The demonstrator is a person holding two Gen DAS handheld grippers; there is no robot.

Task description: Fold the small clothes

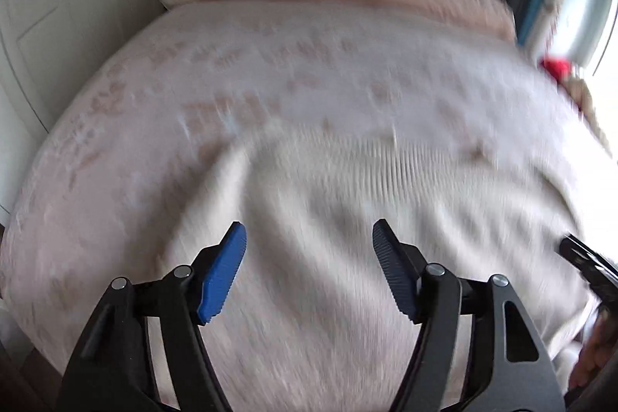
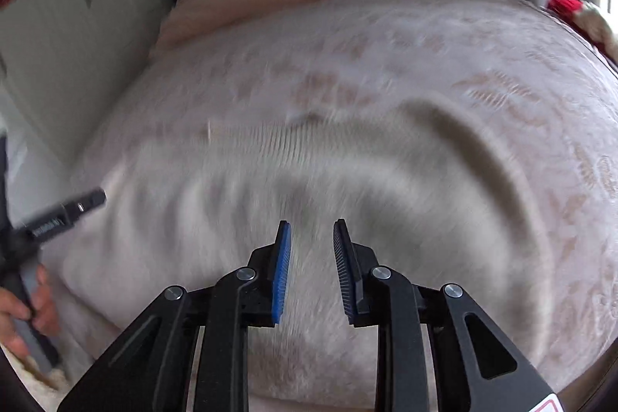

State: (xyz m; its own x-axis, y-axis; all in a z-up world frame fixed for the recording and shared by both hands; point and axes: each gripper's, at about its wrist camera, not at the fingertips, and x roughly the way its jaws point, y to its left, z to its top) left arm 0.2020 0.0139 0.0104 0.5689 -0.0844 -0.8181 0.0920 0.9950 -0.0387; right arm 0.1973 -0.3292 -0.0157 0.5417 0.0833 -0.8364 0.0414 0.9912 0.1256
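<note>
Tilted steeply down over the cream garment (image 1: 328, 203): left gripper (image 1: 309, 269) spread apart, right gripper (image 2: 311, 269) narrowly parted, both empty.

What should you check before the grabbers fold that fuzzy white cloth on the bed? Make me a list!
1. Left hand-held gripper empty, jaws apart: ok.
2. Right hand-held gripper empty, jaws a narrow gap apart: ok.
3. Ribbed white garment lying flat: not ok, it is rumpled with raised folds.
4. Garment's edges and corners found: cannot tell, both views are blurred.
5. Patterned bedspread around the garment free of clutter: ok nearby; a red item sits at the far edge.
</note>
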